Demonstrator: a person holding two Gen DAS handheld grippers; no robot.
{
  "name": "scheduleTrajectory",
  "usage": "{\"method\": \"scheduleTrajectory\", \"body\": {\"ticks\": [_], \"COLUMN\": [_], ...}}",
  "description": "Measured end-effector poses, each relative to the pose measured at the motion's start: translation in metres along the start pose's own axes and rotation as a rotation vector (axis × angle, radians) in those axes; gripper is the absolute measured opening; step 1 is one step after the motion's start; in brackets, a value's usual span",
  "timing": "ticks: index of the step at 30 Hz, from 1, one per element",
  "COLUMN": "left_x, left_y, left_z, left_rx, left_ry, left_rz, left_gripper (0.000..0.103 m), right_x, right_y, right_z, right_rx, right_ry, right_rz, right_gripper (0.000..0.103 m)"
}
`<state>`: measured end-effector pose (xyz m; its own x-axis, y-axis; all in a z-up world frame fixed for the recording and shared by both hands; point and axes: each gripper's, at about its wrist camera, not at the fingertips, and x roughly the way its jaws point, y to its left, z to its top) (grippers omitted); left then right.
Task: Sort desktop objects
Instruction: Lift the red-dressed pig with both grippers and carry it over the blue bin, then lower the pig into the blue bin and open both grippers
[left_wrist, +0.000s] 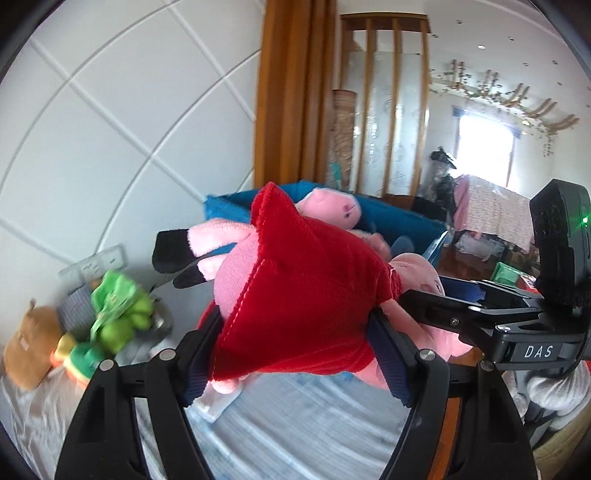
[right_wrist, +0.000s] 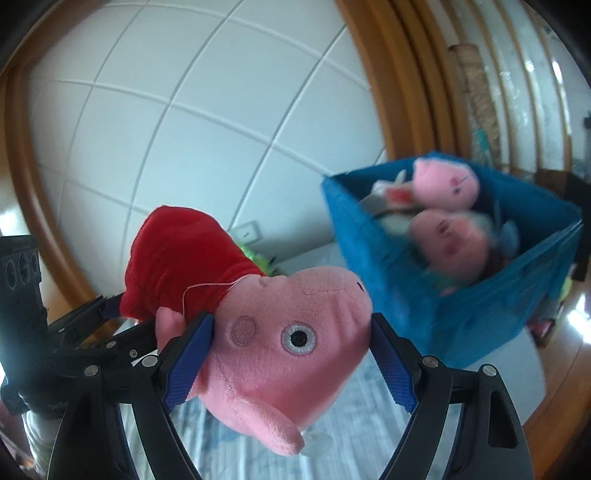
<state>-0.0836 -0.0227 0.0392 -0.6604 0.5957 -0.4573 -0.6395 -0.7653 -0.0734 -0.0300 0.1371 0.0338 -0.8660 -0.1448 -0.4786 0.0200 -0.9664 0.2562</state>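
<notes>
Pink plush pig (left_wrist: 295, 280) in a red dress, held off the surface (left_wrist: 295, 424) by both claws at once. Left claw (left_wrist: 295, 350) clamped on the dress-clad body, blue pads (left_wrist: 391, 354) pressed into the fabric. Right claw (right_wrist: 291, 350) clamped on the head, eye and cheek facing the camera. Just beyond, a blue fabric bin (right_wrist: 461, 317) already holding two more pink pig toys (right_wrist: 443, 184). Off to the left, a green plush (left_wrist: 118, 314) and a tan plush (left_wrist: 29, 343) lying blurred on the surface.

Pink pig plush (right_wrist: 288, 332) in red dress, held aloft sideways.
</notes>
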Motion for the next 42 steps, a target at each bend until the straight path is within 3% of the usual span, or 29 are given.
{"method": "scheduleTrajectory", "body": {"ticks": [7,12,19,27,38,42], "left_x": [0.068,0.138,0.24,0.308,0.307,0.288], "left_y": [-0.041,-0.075,-0.112,-0.118,-0.114,-0.112], "left_z": [0.058,0.094,0.133,0.137,0.126,0.119], "left_rx": [0.019,-0.007,-0.051,-0.078,-0.106,-0.115], "left_ry": [-0.033,-0.04,0.029,0.146,0.2,0.19], "left_rz": [-0.013,0.003,0.028,0.094,0.183,0.232], "left_gripper": [0.076,0.076,0.076,0.076,0.077,0.084], "right_x": [-0.006,0.004,0.035,0.086,0.108,0.099], "right_y": [-0.066,-0.136,-0.238,-0.297,-0.313,-0.306], "right_z": [0.049,0.089,0.137,0.146,0.145,0.145], "right_rx": [0.002,-0.027,-0.038,-0.004,0.001,-0.014], "right_ry": [-0.063,-0.071,-0.03,0.038,0.068,0.045], "right_rz": [-0.036,-0.027,-0.024,0.021,0.053,0.034], "right_gripper": [0.084,0.084,0.084,0.084,0.085,0.103]}}
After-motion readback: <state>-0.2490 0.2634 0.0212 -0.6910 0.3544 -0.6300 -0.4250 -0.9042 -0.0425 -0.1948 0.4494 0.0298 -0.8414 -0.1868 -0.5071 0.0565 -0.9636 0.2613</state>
